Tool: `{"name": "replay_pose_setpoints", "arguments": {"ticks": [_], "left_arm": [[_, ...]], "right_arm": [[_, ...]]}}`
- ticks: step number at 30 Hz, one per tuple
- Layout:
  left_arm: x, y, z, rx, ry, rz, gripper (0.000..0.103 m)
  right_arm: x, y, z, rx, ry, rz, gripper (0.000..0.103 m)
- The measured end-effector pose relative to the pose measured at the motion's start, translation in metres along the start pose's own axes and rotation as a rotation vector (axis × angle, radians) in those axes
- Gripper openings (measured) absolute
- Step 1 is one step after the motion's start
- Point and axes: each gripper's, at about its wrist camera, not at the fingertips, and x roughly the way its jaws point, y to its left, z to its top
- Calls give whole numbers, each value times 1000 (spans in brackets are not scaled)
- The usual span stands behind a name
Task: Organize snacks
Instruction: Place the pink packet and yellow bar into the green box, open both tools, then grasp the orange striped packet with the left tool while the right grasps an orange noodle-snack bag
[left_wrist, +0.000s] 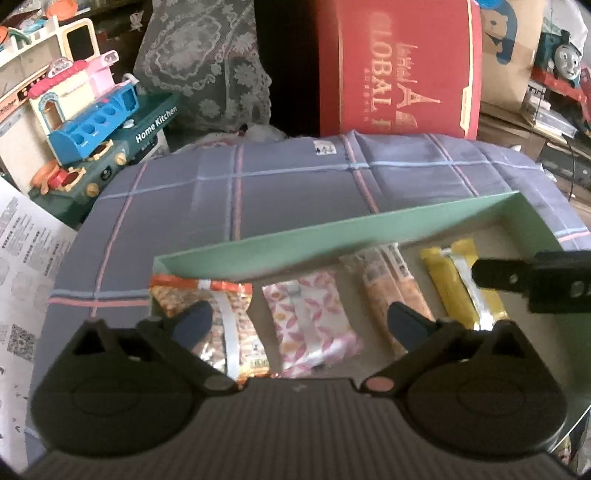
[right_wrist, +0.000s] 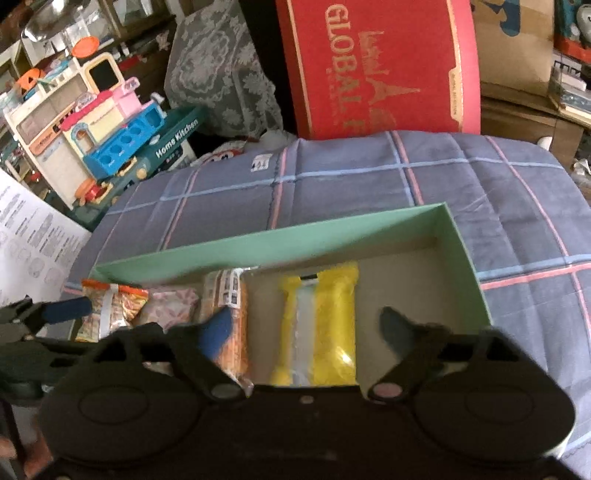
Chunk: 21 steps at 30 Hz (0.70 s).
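A shallow green box (left_wrist: 295, 240) (right_wrist: 258, 243) sits on the plaid cloth with snack packs lying side by side in it. My left gripper (left_wrist: 297, 319) hangs open over the pink-patterned pack (left_wrist: 310, 328), pads apart and not touching it. An orange nut pack (left_wrist: 221, 314) lies to its left and a tan biscuit pack (left_wrist: 384, 295) to its right. My right gripper (right_wrist: 304, 328) stands open above the yellow pack (right_wrist: 321, 325) (left_wrist: 454, 288), clear of it. The right gripper's finger shows at the right edge of the left wrist view. The box's right end is bare.
A blue-grey plaid cloth (left_wrist: 258, 184) (right_wrist: 480, 184) covers the table. Behind it stand a red round box (left_wrist: 399, 66) (right_wrist: 376, 62), a lace-covered object (left_wrist: 207, 62) and a toy kitchen set (left_wrist: 85, 122) (right_wrist: 103, 136). A printed sheet (left_wrist: 22, 258) lies at the left.
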Motion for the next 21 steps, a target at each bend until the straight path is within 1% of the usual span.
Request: {"name": "replay_pose_setpoints", "arguments": {"ticks": [3,5,10,14,21], "left_arm": [[-3,-2,-5,-1,19,5,103],[-9,-2,-10,-9,31,-2,103],[-41,-1,-26,-22,21,-33,103],[-72,-2,-45,-14,-3,-44,103],[-118,-1,-91,-14,-20,-64,103]], "right_arm": [[-5,-1,-2,0,-6,0,103],[-10,-1,-5,-4,-6,-4,103],[-35,-1,-18,-17,-15,-3,103],[-60,-2,-31,-18,-30,5,103],[-104,-8,-69,-14,-43,28,103]]}}
